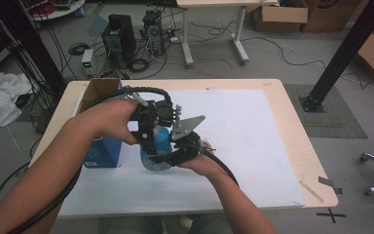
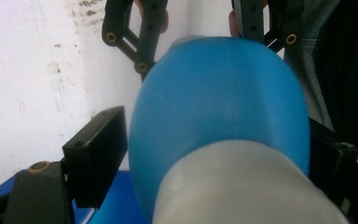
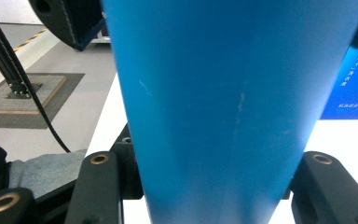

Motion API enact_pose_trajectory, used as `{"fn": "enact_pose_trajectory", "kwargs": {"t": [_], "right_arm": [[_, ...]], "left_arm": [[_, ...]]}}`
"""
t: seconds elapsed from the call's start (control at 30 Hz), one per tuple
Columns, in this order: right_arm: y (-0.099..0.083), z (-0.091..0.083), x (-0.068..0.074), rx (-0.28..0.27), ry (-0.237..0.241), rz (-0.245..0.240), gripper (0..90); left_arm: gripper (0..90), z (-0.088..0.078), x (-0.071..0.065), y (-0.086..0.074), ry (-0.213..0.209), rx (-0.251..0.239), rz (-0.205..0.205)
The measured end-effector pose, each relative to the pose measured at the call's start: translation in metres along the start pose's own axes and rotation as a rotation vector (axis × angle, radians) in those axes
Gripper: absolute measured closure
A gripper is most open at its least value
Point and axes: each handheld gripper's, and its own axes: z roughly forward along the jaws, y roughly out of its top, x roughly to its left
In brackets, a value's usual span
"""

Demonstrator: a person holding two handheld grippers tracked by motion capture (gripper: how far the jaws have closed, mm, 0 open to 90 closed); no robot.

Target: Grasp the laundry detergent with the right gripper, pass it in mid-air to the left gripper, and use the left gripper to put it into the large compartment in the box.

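The right gripper (image 1: 168, 157) is seen clamped on the body of a blue plastic bottle (image 1: 157, 146), which fills the space between its two black jaws in the right gripper view (image 3: 223, 107). The left gripper (image 1: 148, 139) is held above the same bottle from the other side; in the left gripper view its jaws are set around the pale cap (image 2: 242, 186) at the bottle's top, and one black pad (image 2: 98, 149) is seen standing apart from the bottle, so the cap lies between the jaws without a visible squeeze. No earlier picture is offered for comparison. The bottle is held just above a white mat (image 1: 233, 146) covering a light wooden table (image 1: 297, 141), near the middle of it. Just beside the bottle, on the person's left, a blue carton (image 1: 102, 151) is stood on the mat, and an open cardboard box (image 1: 100, 87) is placed behind it at the table's far left corner.
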Motion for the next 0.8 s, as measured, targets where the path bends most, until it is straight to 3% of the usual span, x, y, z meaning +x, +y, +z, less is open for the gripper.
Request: {"fn": "enact_pose_trajectory", "kwargs": {"t": [0.33, 0.8], "right_arm": [[-0.0001, -0.0011, -0.0004, -0.001, -0.005, 0.0, 46.1], [0.0003, -0.0009, 0.0, -0.005, 0.001, -0.003, 46.2]], "left_arm": [[29.4, -0.0001, -0.0009, 0.002, -0.01, 0.015, 0.001], [35.0, -0.0007, -0.002, 0.0018, -0.009, 0.016, 0.001]]}}
